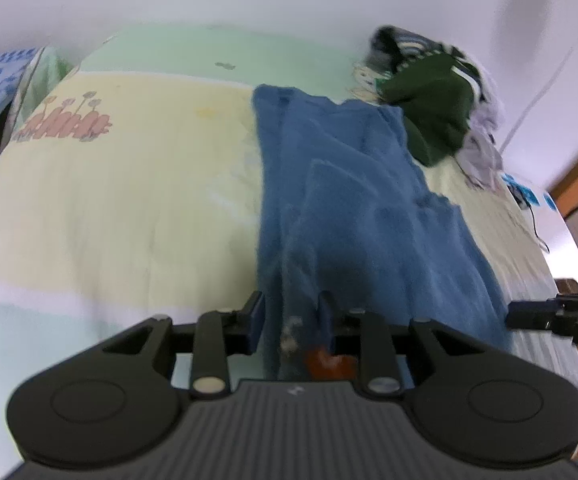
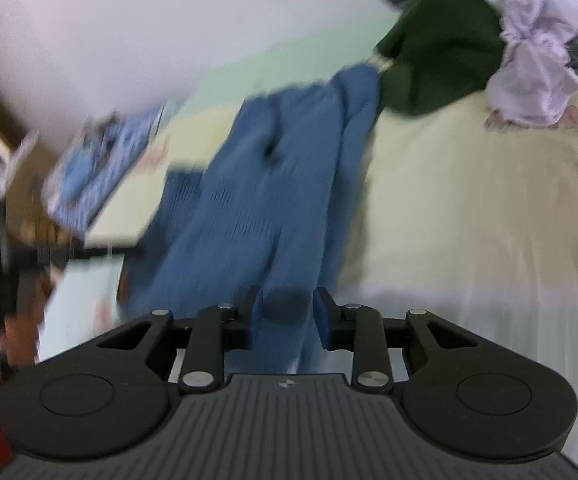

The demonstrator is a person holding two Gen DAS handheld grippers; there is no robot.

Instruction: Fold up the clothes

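Blue garment (image 1: pixel 353 184) on bed (image 1: pixel 129 200); left gripper (image 1: pixel 293 316), right gripper (image 2: pixel 287 316) both pinch its hem.

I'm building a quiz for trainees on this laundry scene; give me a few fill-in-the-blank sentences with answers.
1. The garment stretched across the bed is ___ in colour.
2. The pile beyond it includes a dark ___ garment.
3. Blue fabric sits between the jaws of ___ grippers, left and right.

Answers: blue; green; both

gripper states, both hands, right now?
Left gripper: blue garment between its fingers; whether they pinch it cannot be told.
Right gripper: same blue garment between its fingers; too blurred to tell grip.
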